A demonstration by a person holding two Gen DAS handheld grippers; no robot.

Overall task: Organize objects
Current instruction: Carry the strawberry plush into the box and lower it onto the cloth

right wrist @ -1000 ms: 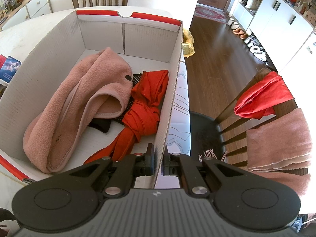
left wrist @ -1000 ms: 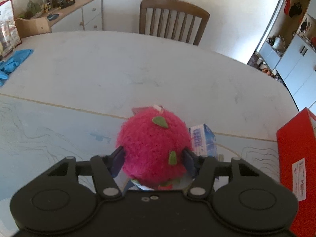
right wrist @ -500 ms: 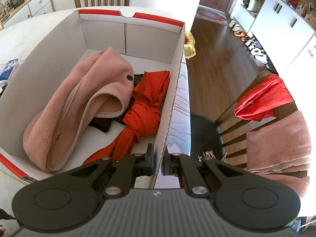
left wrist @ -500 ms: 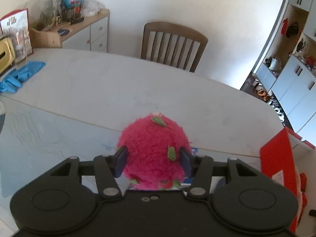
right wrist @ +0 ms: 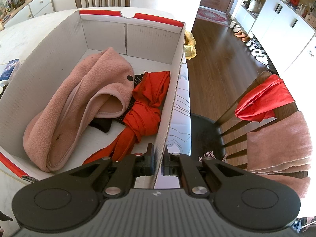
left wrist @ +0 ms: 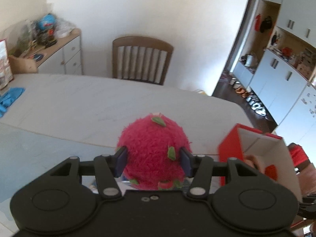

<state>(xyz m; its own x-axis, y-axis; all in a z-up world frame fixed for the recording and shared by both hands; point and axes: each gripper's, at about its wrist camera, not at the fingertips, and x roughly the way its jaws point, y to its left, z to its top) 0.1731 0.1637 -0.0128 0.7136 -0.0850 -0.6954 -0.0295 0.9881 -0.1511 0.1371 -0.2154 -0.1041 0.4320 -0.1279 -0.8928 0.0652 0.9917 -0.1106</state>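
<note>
A fuzzy pink plush ball with green leaf patches [left wrist: 153,148] hangs above the white table [left wrist: 79,102], with my left gripper [left wrist: 153,161] shut on its sides. To its right stands the red and white cardboard box [left wrist: 256,144]. In the right wrist view my right gripper [right wrist: 158,158] is shut on the box's right wall [right wrist: 171,102]. Inside the box lie a pink fleece garment [right wrist: 79,106], a knotted red cloth [right wrist: 146,108] and a dark item [right wrist: 100,125] under them.
A wooden chair [left wrist: 141,59] stands at the table's far side and a cluttered sideboard [left wrist: 49,53] at the back left. A blue cloth [left wrist: 9,98] lies at the table's left edge. Right of the box, a chair [right wrist: 246,118] carries red and pink textiles.
My left gripper has risen with the plush ball and swung right, so the box has come into view beside it. The right gripper has kept its hold on the box wall.
</note>
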